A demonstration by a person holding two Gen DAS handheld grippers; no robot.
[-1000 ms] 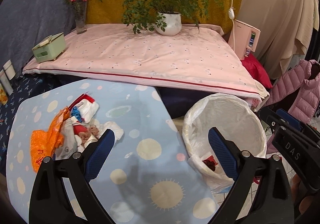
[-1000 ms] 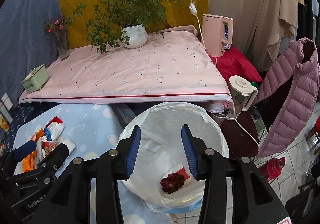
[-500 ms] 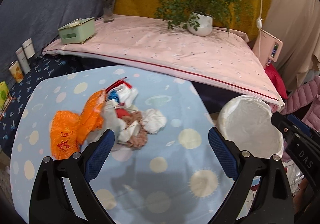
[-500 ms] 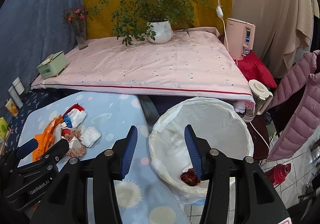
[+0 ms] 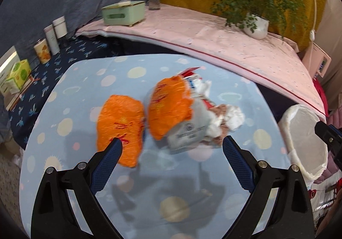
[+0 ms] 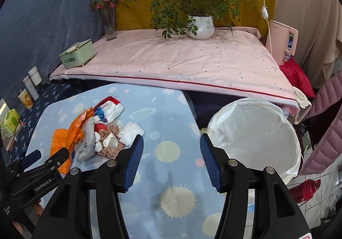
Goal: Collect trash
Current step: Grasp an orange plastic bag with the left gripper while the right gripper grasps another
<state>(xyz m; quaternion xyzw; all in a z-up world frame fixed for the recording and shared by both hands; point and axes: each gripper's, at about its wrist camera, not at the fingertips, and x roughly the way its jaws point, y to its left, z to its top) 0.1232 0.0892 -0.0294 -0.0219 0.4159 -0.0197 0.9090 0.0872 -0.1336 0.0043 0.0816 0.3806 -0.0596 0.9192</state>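
Note:
A heap of trash lies on the light-blue dotted table (image 5: 136,177): an orange plastic bag (image 5: 121,125), a grey-white pouch (image 5: 188,132), crumpled white tissue (image 5: 234,117) and red-and-white wrappers. My left gripper (image 5: 172,146) hovers wide open just short of the heap, nothing between its fingers. In the right wrist view the same heap (image 6: 100,134) sits left of my right gripper (image 6: 171,149), whose jaws are opening with only bare tablecloth between them. The bin lined with a white bag (image 6: 254,132) stands at the table's right edge.
Behind the table runs a pink-covered surface (image 6: 181,63) with a potted plant (image 6: 201,25), a green box (image 6: 77,54) and a flower vase (image 6: 109,23). Tins and boxes (image 5: 44,46) line the left. A pink jacket (image 6: 325,123) and red bottle (image 6: 305,187) sit right of the bin.
Both grippers have swung left, away from the bin and toward the trash heap. The right gripper's jaws have widened. The left gripper has come closer to the orange bag.

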